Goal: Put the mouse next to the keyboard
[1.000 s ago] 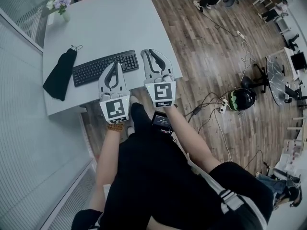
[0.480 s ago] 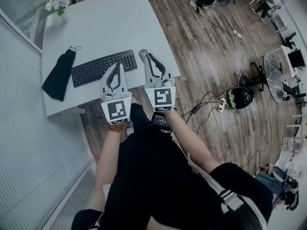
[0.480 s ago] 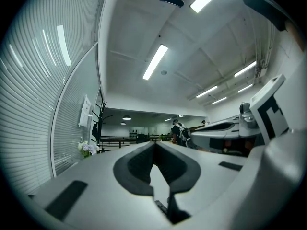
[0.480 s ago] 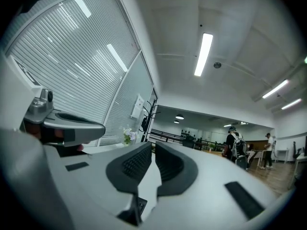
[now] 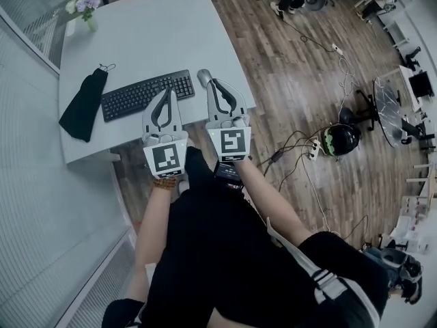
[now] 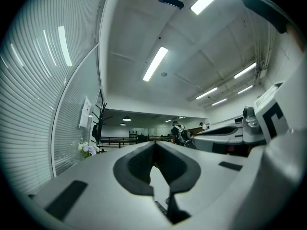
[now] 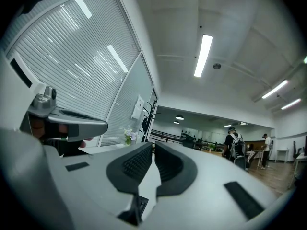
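So the big thing here is the pale grey table (image 5: 157,33) with the rounded edge, mostly bare. Along its near side sits the black full-size plastic keyboard (image 5: 140,96), and to the left of that is a floppy black cloth pouch (image 5: 83,108) with a little loop on top. The person's two grey handheld grippers hang over the table's near edge. The left gripper (image 5: 166,90) is over the keyboard's right end, and in its own view the fingers (image 6: 144,166) meet at the tips with nothing in them. The right gripper (image 5: 214,83) is just beside it, fingers (image 7: 136,164) pressed together and empty too. There's a small bunch of pale flowers in a vase (image 5: 83,4) way off in the far left corner. The smallest bit is the rounded grey computer mouse (image 5: 203,78), lying on the table just off the keyboard's right end, right in front of the right gripper's tips and not held by anything. Honestly, the job looks pretty much done to me: the mouse is parked next to the keyboard, so about all that's left is pulling the grippers away.
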{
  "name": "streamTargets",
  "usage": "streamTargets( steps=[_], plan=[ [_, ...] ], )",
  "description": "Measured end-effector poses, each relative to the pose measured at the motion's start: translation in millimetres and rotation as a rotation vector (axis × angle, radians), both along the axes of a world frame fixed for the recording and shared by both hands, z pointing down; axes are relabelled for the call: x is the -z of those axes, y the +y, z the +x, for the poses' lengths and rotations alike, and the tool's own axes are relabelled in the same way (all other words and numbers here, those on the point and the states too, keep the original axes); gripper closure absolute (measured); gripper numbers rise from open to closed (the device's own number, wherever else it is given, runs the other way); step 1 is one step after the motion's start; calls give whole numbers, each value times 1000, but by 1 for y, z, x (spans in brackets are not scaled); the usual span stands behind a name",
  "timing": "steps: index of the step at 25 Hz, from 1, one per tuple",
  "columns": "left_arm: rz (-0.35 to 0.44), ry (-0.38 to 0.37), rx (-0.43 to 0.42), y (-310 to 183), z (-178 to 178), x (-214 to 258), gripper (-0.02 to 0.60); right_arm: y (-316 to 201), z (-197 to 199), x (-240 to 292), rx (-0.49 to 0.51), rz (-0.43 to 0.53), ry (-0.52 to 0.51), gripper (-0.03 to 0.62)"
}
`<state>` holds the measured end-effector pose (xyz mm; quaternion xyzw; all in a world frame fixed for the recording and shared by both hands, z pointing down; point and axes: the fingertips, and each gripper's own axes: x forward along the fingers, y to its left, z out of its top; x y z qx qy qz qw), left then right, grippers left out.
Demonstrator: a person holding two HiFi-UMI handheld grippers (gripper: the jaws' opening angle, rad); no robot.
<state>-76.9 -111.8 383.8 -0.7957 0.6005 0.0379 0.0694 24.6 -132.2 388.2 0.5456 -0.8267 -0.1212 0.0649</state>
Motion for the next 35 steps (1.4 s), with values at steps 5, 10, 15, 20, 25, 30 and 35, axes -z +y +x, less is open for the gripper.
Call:
streamTargets(
  steps=[5,10,15,20,25,30,35],
  plan=[
    [7,20,1,4,2,0,571,4,4,-1,6,1,10,582],
    [0,-3,-6,9,5,-1,571,11,6,1,9,3,-5,586],
    [-5,-17,-15,11,6,-5,571,15,6,-5,22,-2,-7,588],
    [-7,-15,-24,12,6,-5,571,19,1,-7,54,-9,-15,591],
    [3,1,-21,13,2,-4,571,22,-3,-8,70,-10,-17,591],
    [-4,2,-27,14,-1,-5,571,26,-9,-11,100,-14,-5,592],
    [-17,-3,-19,15,-5,-8,571,30,-10,-14,128,-20,18,594]
  ],
)
